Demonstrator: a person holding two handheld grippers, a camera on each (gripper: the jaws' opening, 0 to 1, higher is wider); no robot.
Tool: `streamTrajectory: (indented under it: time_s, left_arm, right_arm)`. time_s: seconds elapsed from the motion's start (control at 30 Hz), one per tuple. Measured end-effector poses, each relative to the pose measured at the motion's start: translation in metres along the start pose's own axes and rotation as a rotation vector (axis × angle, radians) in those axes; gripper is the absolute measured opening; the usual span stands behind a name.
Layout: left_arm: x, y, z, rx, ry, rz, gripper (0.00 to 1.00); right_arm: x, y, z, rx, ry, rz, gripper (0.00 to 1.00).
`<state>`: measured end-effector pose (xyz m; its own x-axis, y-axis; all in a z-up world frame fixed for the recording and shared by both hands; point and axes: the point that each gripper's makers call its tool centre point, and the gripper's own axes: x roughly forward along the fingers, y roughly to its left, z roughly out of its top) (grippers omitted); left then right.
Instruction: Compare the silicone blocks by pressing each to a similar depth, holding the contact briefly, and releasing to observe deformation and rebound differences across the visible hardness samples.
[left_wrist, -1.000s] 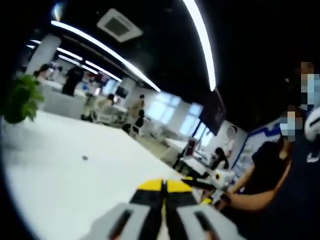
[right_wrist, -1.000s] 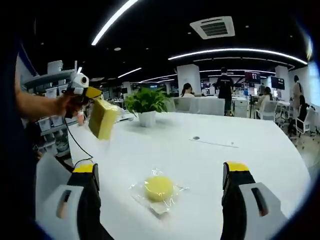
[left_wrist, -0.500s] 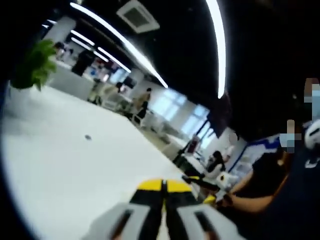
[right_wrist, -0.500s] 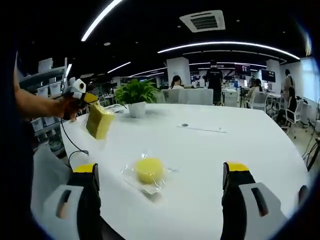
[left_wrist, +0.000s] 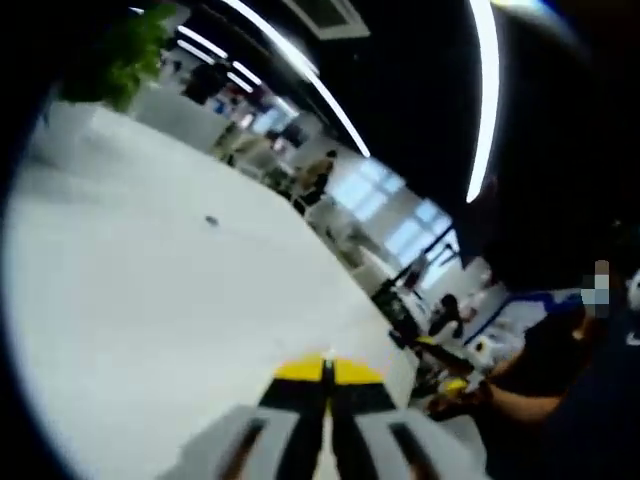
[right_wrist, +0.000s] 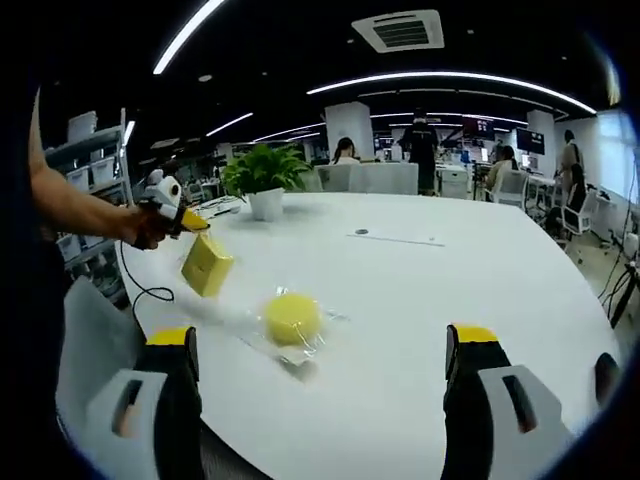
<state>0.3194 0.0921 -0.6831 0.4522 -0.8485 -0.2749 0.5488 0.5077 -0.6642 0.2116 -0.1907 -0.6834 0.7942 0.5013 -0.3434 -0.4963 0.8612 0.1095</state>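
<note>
Between the spread, empty fingers of the right gripper (right_wrist: 318, 375), a round yellow block (right_wrist: 292, 318) in a clear wrapper (right_wrist: 300, 345) lies on the white surface (right_wrist: 440, 290). Left of it, the left gripper (right_wrist: 190, 222) clamps a yellow rectangular block (right_wrist: 207, 265) above the surface. Its own view shows those fingers (left_wrist: 300, 372) pressed nearly together. A potted plant (right_wrist: 264, 180) stands farther back.

Open tabletop lying ahead of the right gripper

Between its spread jaws, the white table (right_wrist: 480, 290) is stretching bare from 12 to 3 o'clock; the bagged yellow disc (right_wrist: 292, 318) at 11, the held yellow block (right_wrist: 207, 264) at 10, and the potted plant (right_wrist: 264, 180) beyond are crowding the left.
</note>
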Motion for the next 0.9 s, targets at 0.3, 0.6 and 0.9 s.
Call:
streamTrajectory:
  time_s: [0.3, 0.6, 0.9]
  left_arm:
    - [0.009, 0.068, -0.012, 0.298, 0.069, 0.224, 0.00]
    - [0.020, 0.101, -0.021, 0.360, 0.126, 0.284, 0.00]
    - [0.031, 0.106, -0.038, 0.487, 0.203, 0.327, 0.00]
  right_arm:
    - [0.001, -0.002, -0.008, 0.013, 0.026, -0.005, 0.97]
    - [0.006, -0.005, -0.011, 0.087, 0.015, -0.012, 0.97]
    - [0.008, -0.006, -0.013, 0.102, 0.018, -0.016, 0.97]
